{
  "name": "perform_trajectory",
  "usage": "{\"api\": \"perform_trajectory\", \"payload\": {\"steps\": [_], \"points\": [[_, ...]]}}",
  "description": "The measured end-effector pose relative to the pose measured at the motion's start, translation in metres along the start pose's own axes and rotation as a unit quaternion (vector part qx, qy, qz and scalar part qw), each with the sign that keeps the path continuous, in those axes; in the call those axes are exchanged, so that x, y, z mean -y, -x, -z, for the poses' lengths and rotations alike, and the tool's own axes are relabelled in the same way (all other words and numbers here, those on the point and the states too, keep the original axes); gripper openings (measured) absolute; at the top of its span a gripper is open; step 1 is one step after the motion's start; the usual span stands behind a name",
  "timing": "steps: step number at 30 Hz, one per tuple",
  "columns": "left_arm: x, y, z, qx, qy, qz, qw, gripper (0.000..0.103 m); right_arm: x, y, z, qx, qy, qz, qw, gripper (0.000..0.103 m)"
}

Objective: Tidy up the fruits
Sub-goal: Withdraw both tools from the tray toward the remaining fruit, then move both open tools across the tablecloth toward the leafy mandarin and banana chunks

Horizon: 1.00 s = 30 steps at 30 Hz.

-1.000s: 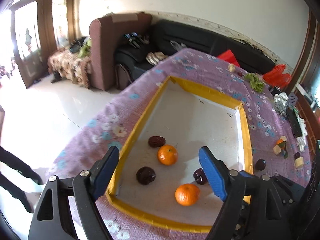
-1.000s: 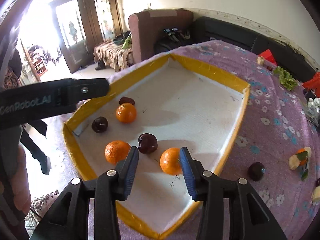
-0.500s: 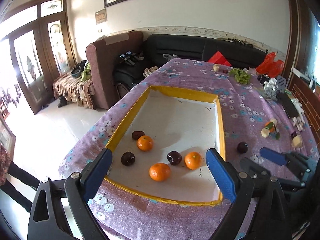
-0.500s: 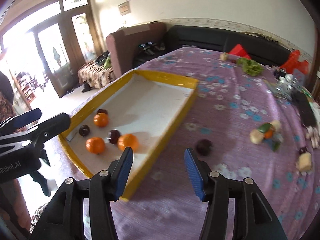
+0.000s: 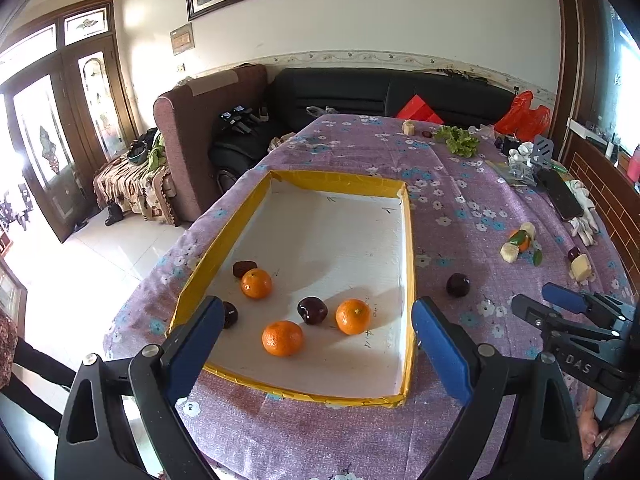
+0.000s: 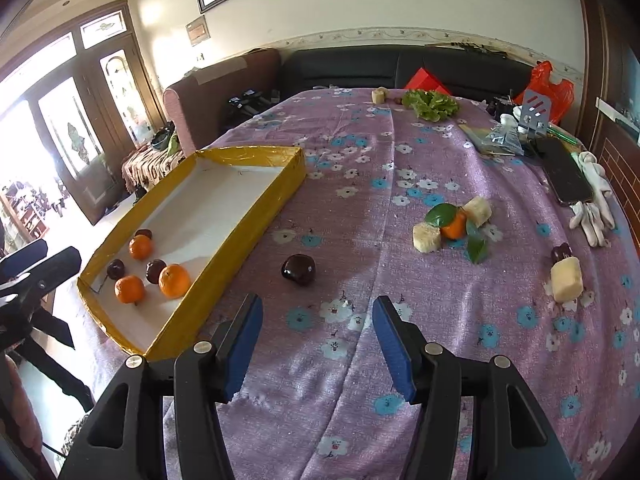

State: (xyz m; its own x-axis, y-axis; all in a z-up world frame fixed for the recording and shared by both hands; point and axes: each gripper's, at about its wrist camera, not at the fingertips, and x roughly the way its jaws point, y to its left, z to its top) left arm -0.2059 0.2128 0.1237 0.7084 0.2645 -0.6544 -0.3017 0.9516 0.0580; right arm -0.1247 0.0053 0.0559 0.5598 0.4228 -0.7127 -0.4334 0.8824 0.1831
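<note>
The right gripper (image 6: 317,342) no longer frames an orange (image 6: 174,281) inside the yellow-rimmed tray (image 6: 244,236); it now hangs over the purple floral tablecloth (image 6: 460,320), facing a dark plum (image 6: 298,269), jaws opening and empty. The left gripper (image 5: 318,344) sits farther back from the tray, jaws wider.

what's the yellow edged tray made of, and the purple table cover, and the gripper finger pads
Tray: looks like a white cardboard or foam box, matte inside, rim wrapped in glossy yellow tape that wrinkles at the corners.
Table cover: woven fabric, matte, printed with flowers, with folds and creases.
Finger pads: probably blue rubber or soft plastic, ribbed along the edge, on black hard-plastic arms. Which one, the look leaves open.
</note>
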Motion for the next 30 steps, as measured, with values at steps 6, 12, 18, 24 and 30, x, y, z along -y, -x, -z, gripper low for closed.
{"api": "perform_trajectory", "payload": {"steps": [6, 12, 18, 24, 30], "points": [[-0.023, 0.021, 0.007, 0.03, 0.037, -0.019, 0.9987, 0.094, -0.014, -0.014, 0.001, -0.012, 0.024, -0.015, 1.0, 0.063], [-0.054, 0.041, 0.011, 0.048, 0.078, -0.037, 0.9951, 0.094, -0.034, -0.022, 0.0, -0.02, 0.05, -0.018, 0.998, 0.063], [-0.067, 0.045, 0.013, 0.051, 0.101, -0.027, 0.9932, 0.094, -0.047, -0.017, 0.004, -0.015, 0.055, -0.025, 0.998, 0.064], [-0.062, 0.041, 0.016, 0.047, 0.103, -0.016, 0.9934, 0.094, -0.051, -0.018, 0.012, -0.02, 0.063, -0.024, 0.997, 0.065], [-0.049, 0.032, 0.015, 0.039, 0.093, -0.007, 0.9949, 0.094, -0.039, -0.015, 0.014, -0.016, 0.051, -0.02, 0.998, 0.066]]}}
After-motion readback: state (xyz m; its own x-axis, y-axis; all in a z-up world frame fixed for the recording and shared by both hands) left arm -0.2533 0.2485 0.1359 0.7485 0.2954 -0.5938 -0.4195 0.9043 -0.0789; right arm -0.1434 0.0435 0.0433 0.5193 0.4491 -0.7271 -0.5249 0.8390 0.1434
